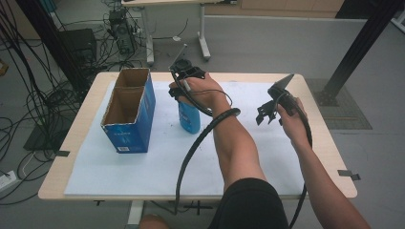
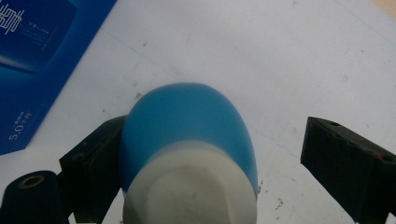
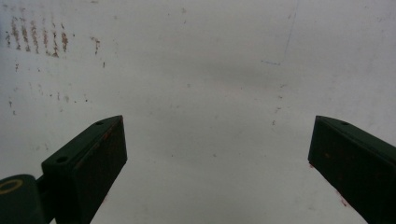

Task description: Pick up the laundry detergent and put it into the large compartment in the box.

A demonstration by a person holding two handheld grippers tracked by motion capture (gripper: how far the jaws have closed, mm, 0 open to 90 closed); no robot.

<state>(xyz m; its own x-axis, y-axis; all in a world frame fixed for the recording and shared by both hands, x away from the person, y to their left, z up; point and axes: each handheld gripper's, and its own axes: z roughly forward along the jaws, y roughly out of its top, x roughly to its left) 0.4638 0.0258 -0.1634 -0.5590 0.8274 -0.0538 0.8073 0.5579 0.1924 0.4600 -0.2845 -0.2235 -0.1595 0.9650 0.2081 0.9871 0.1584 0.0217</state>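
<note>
A blue bottle (image 1: pixel 189 118) with a pale grey cap stands upright on the white mat (image 1: pixel 157 164), just right of an open blue cardboard box (image 1: pixel 128 113). My left gripper (image 1: pixel 184 97) comes down over the bottle from above. In the left gripper view the bottle (image 2: pixel 187 126) sits between the open jaws of the left gripper (image 2: pixel 215 140): it touches the left jaw, and a gap separates it from the right jaw. My right gripper (image 1: pixel 265 114) hovers over the mat to the right, open, and in its own view the right gripper (image 3: pixel 217 140) has bare mat between its jaws.
The box (image 2: pixel 32 60) is open at the top and looks empty. The wooden table (image 1: pixel 88 102) ends close behind the box and bottle. Cables trail from both grippers across the mat. A black post (image 1: pixel 356 52) stands off the table's far right corner.
</note>
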